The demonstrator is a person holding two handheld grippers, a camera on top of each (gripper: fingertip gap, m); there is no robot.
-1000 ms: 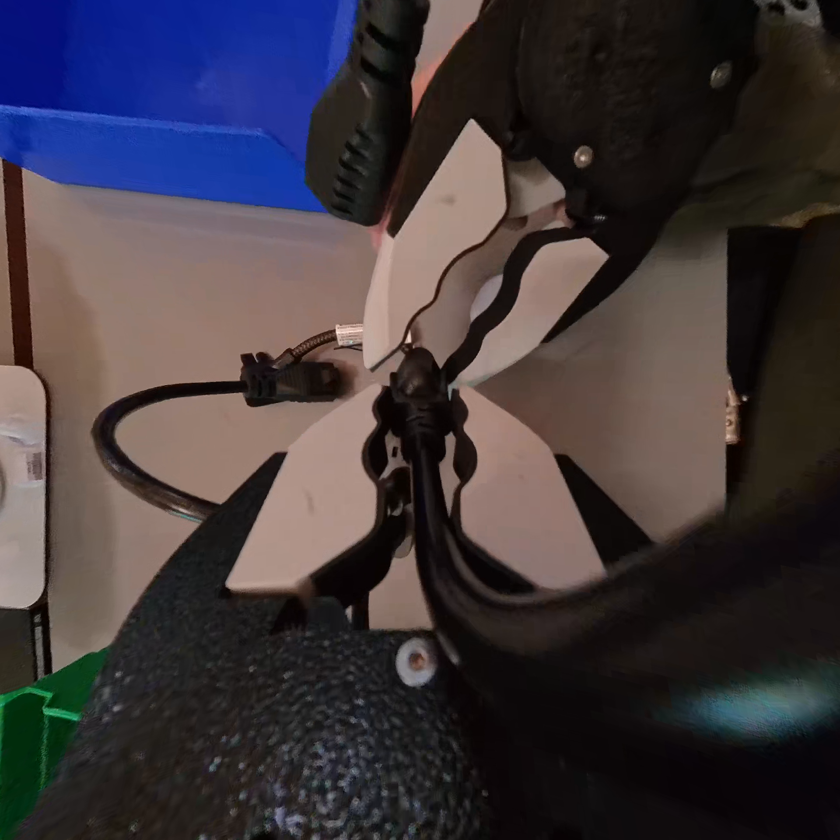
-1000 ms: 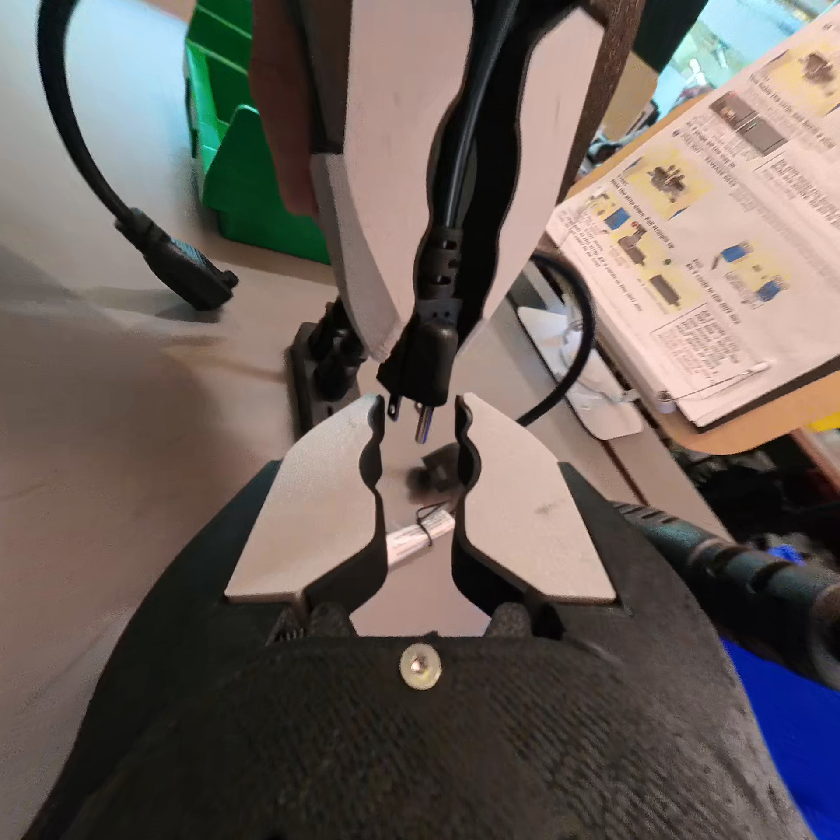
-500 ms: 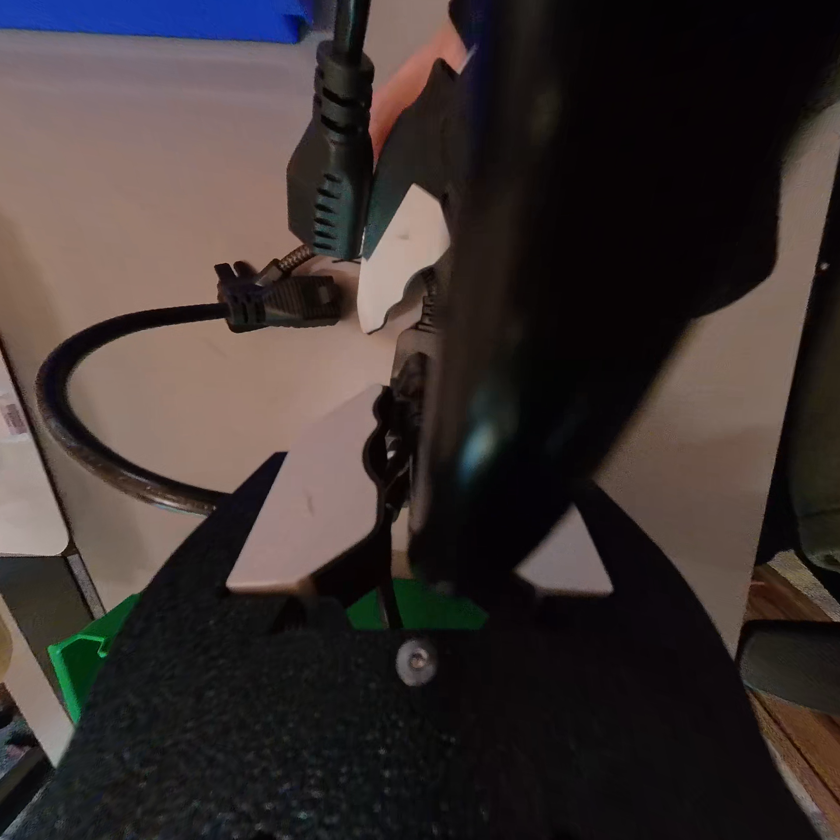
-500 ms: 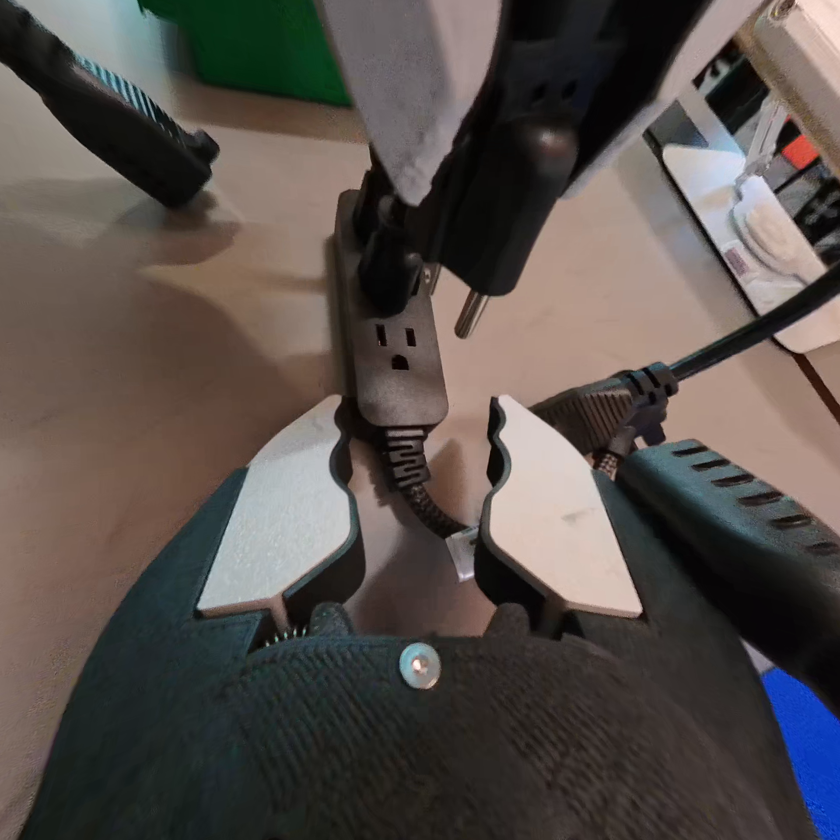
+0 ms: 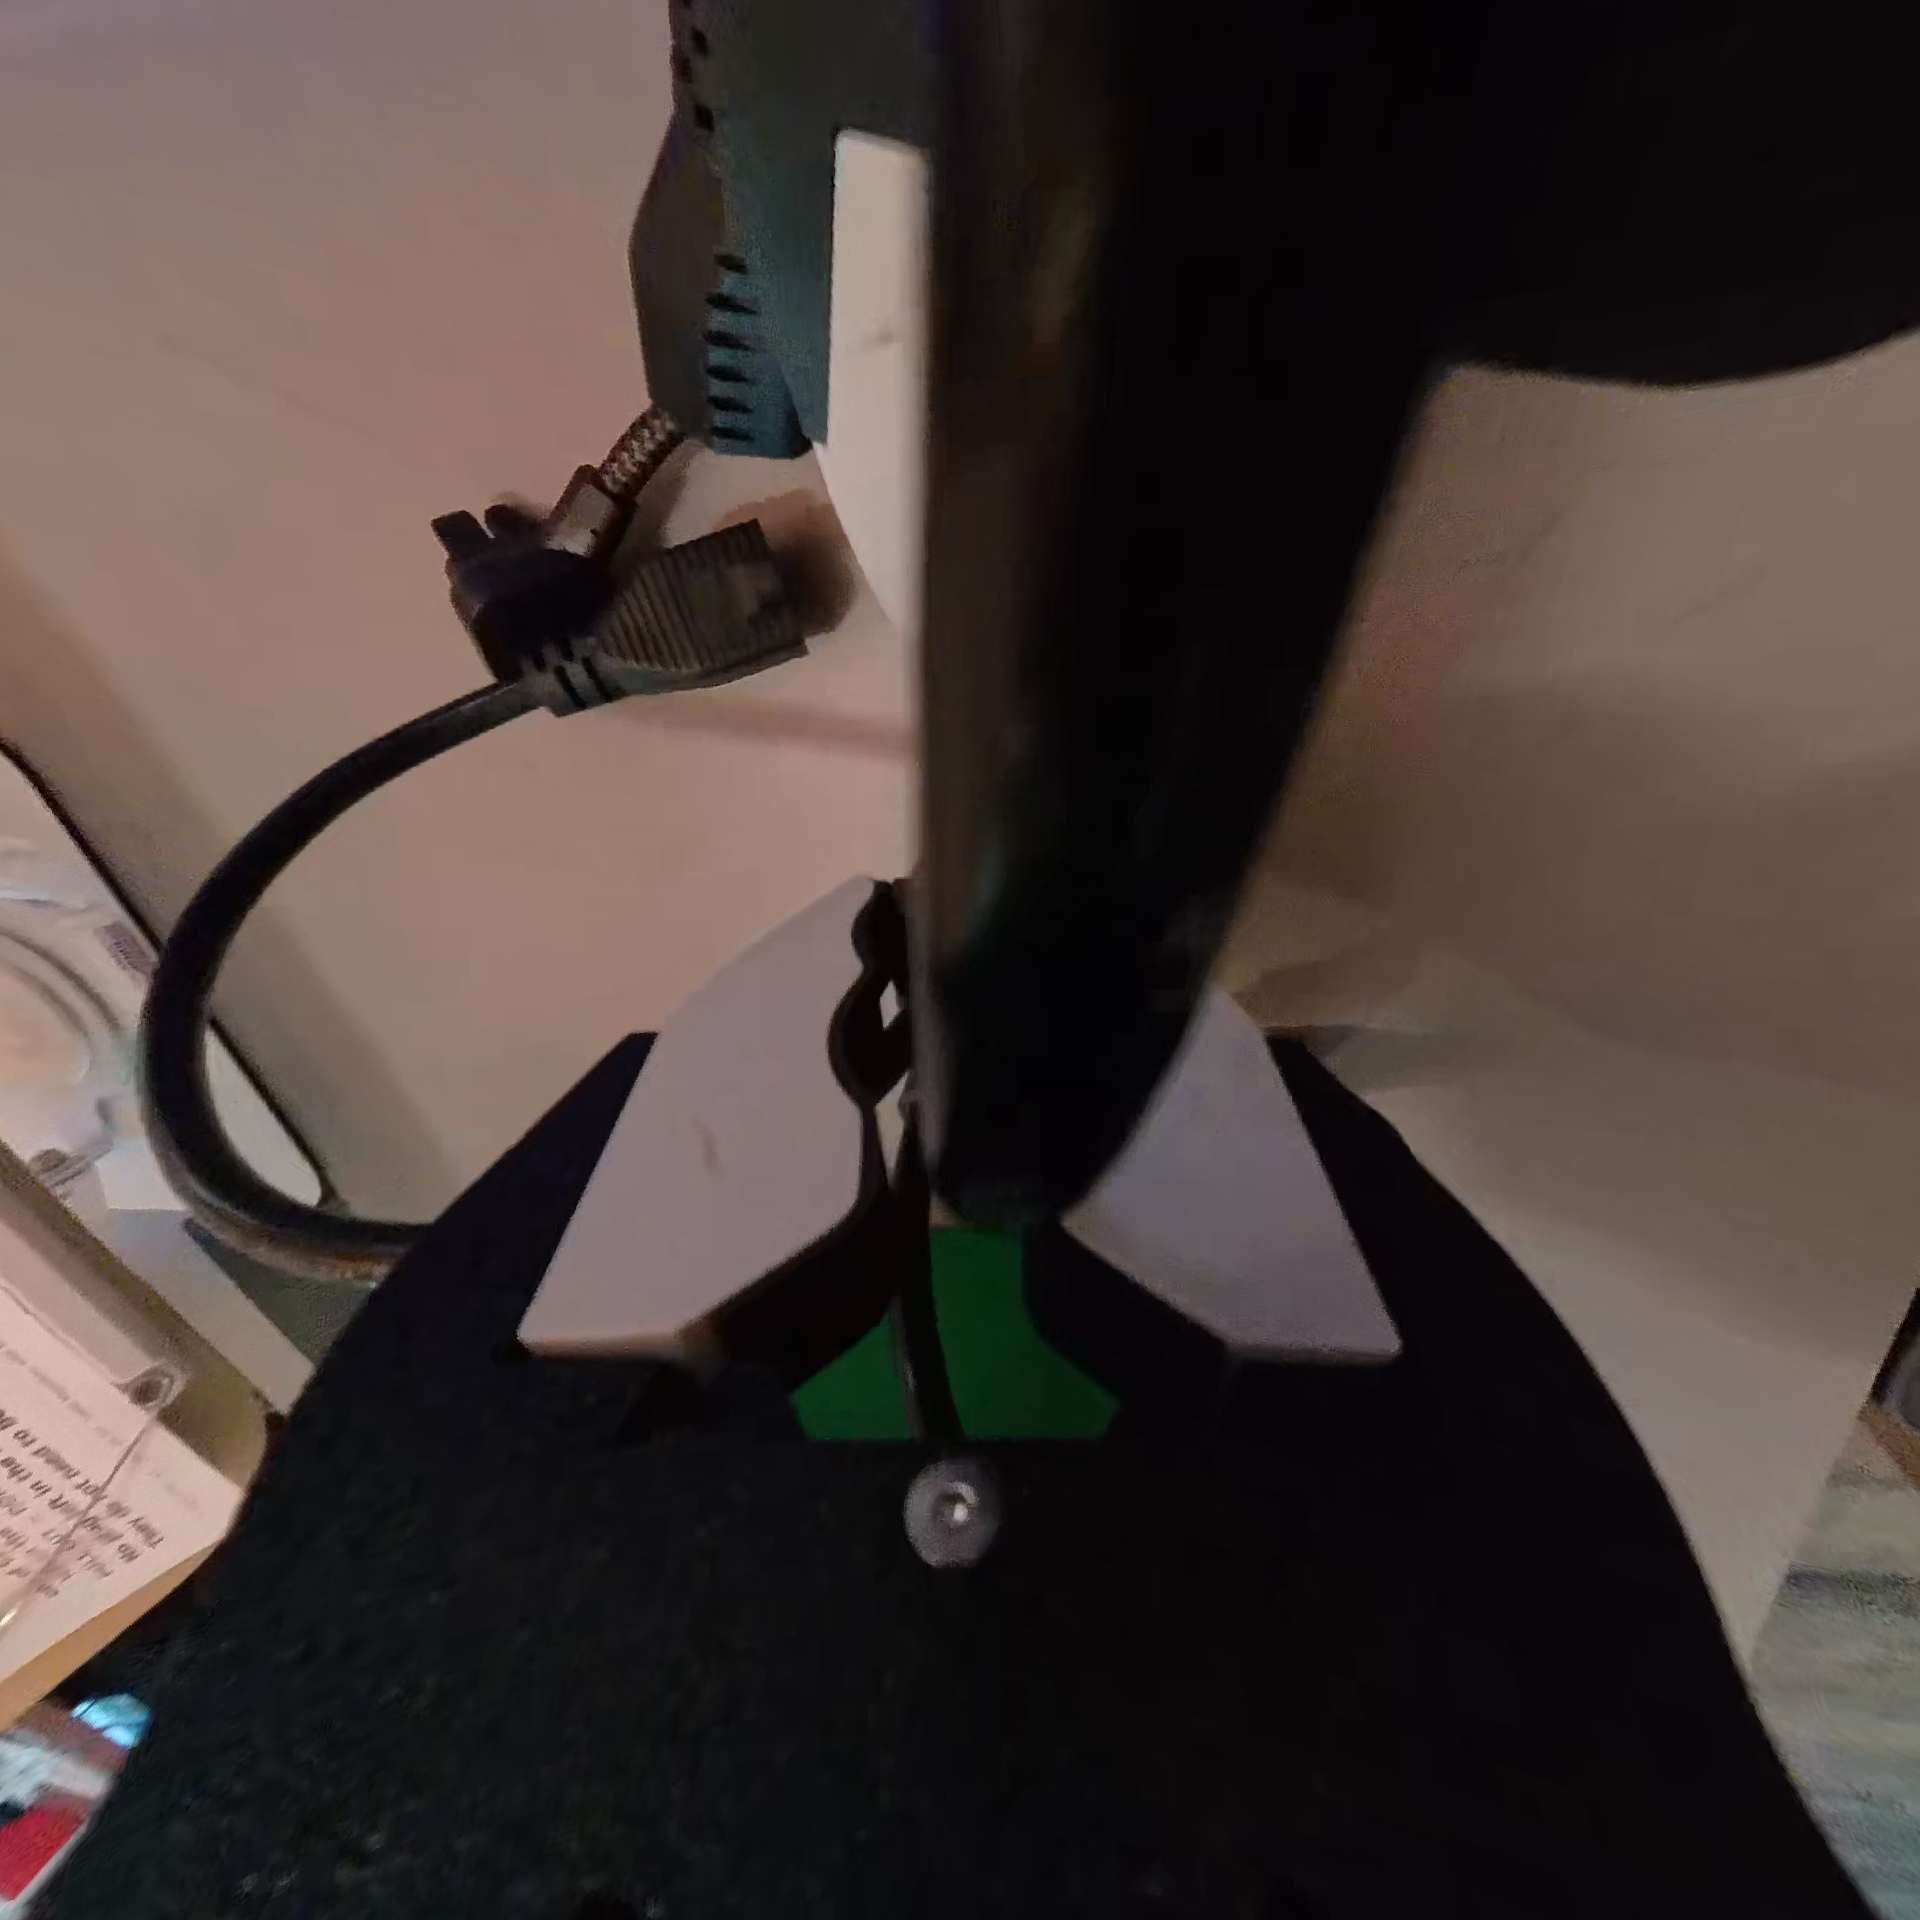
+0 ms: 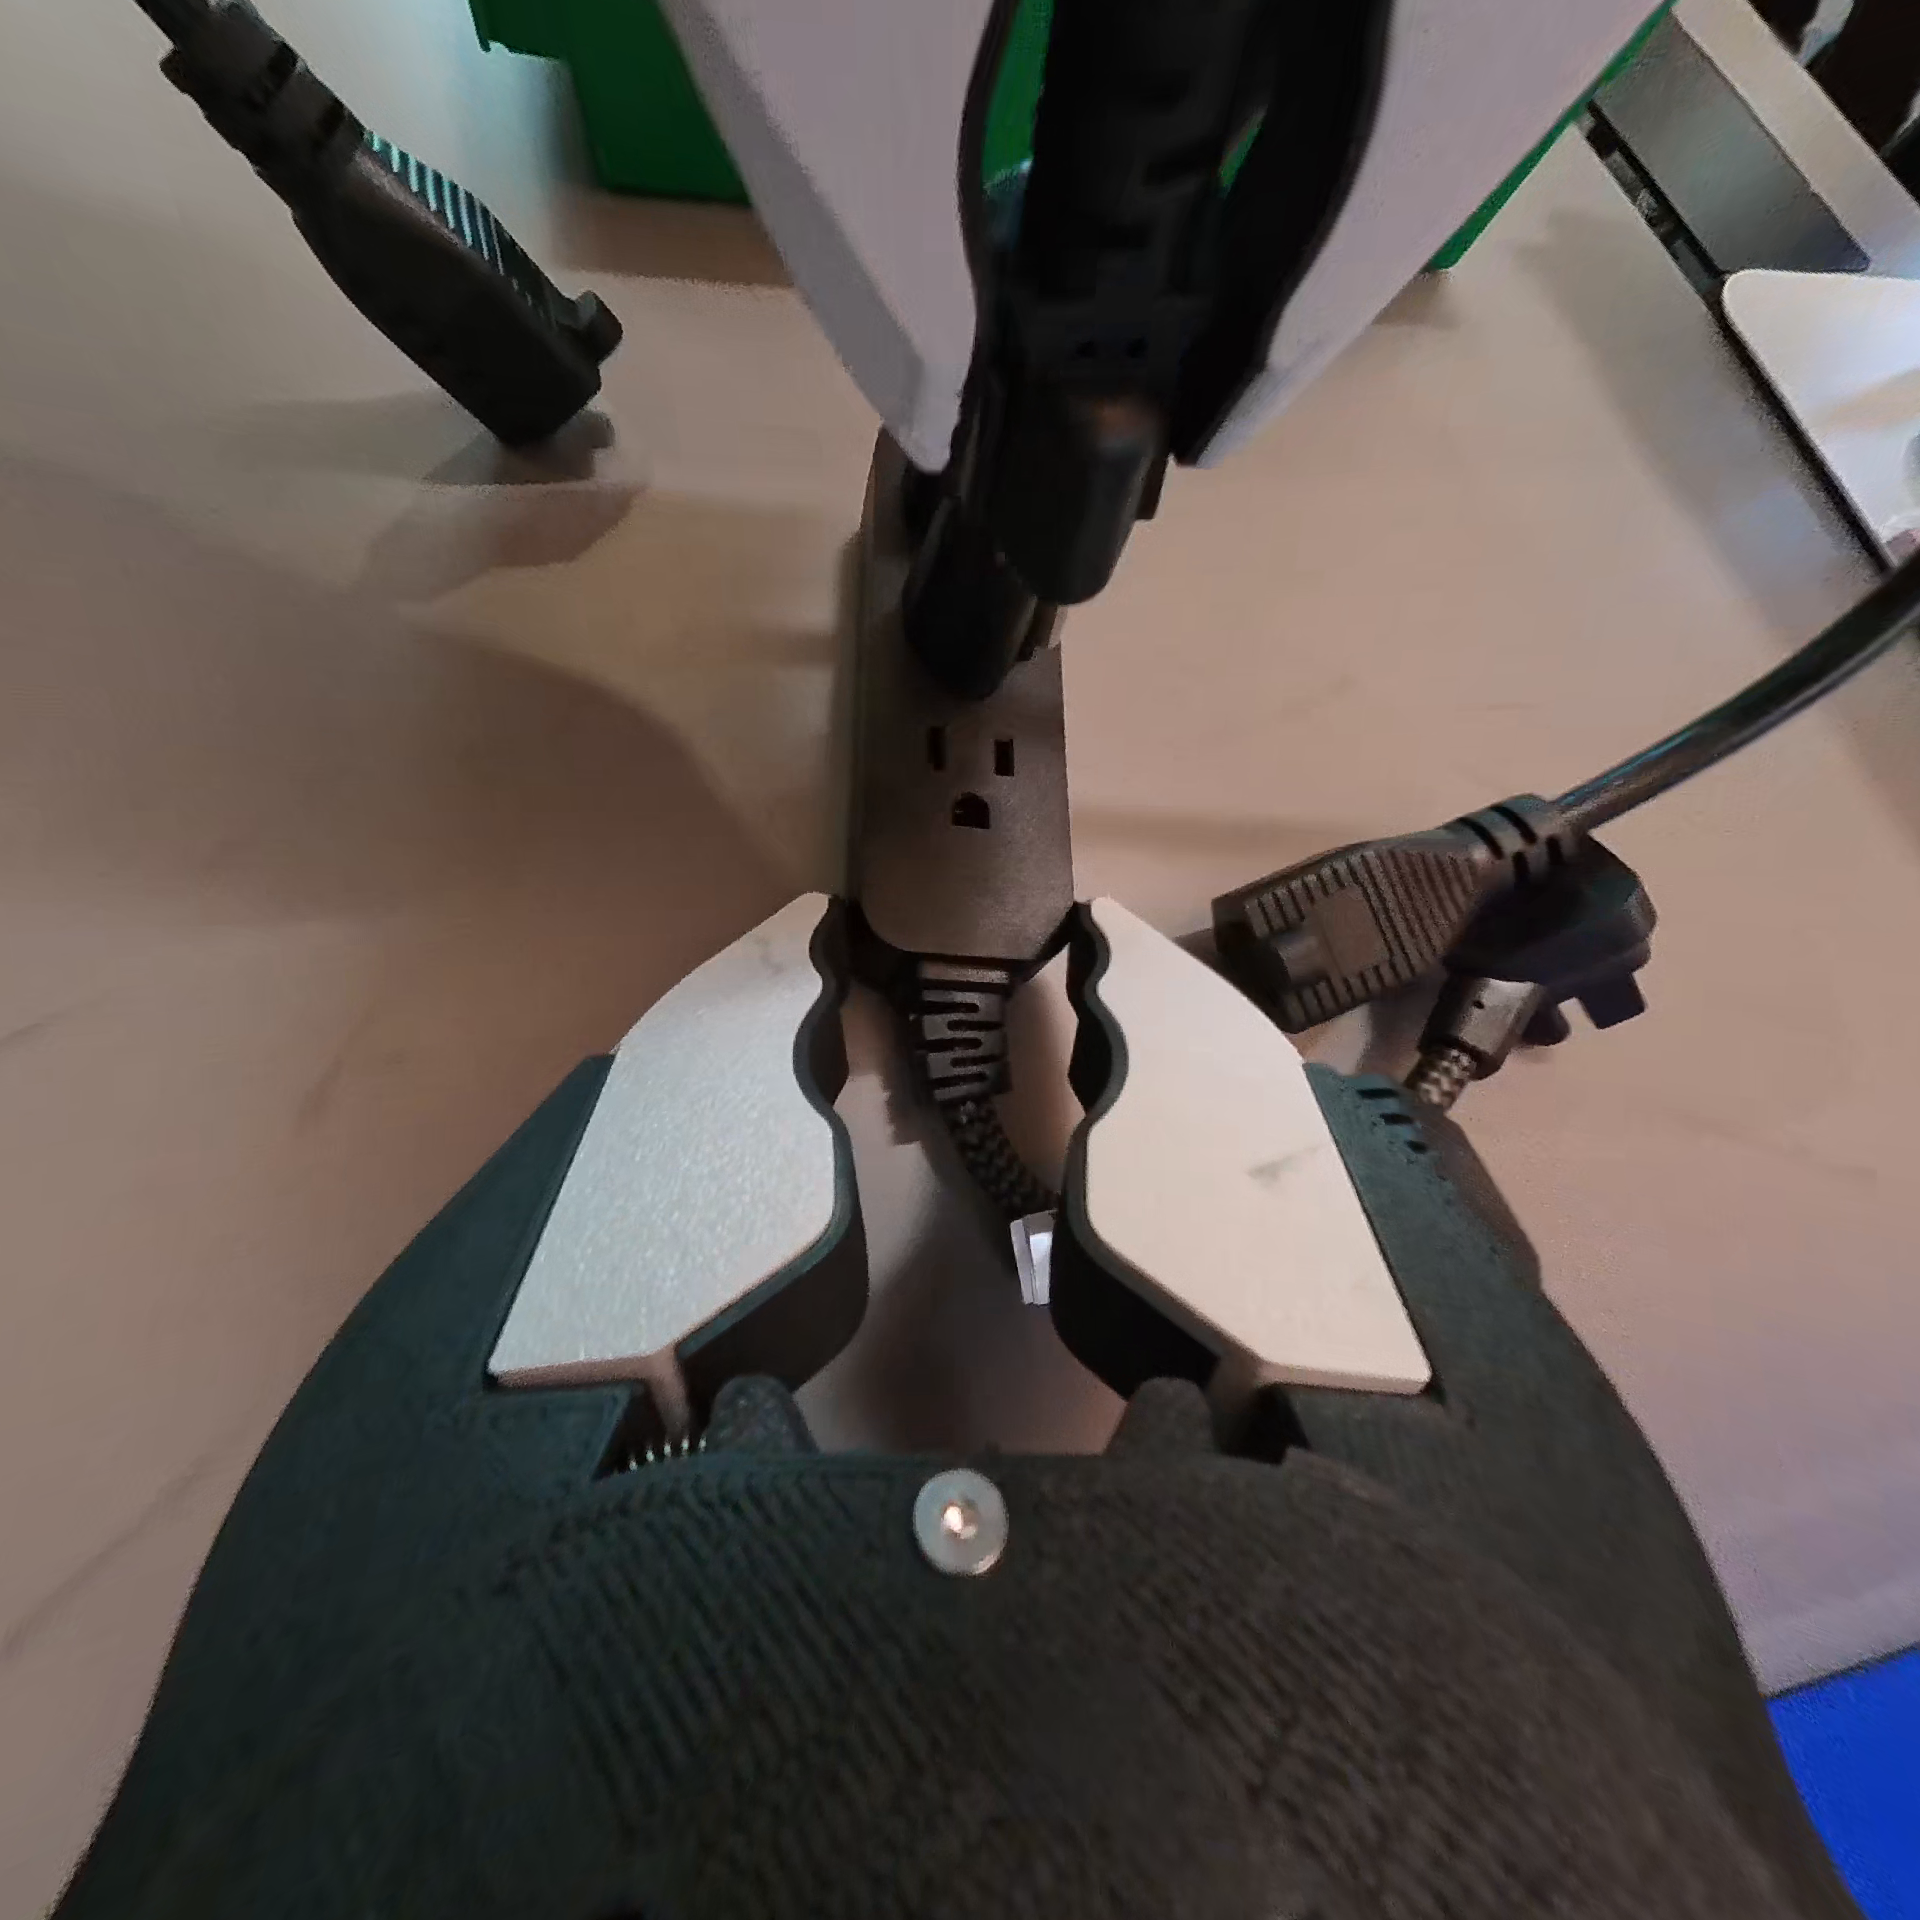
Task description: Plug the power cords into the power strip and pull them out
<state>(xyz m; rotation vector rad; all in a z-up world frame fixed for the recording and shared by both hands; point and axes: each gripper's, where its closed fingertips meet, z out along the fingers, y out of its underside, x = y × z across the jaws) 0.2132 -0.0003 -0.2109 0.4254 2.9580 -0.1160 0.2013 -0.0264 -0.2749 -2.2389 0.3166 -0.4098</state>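
The right gripper [image 6: 958, 920] pinches the near end of the black strip [image 6: 961, 821] on the tan table [image 6: 312, 831], its fingertips touching the strip's corners. Beyond one free outlet, the left gripper [image 6: 1049, 436] comes down from above, clenched on a black plug [image 6: 1060, 457] at the next outlet; whether it is seated cannot be told. A loose connector [image 6: 1340, 945] lies right of the strip, a green bin [image 6: 644, 114] behind.
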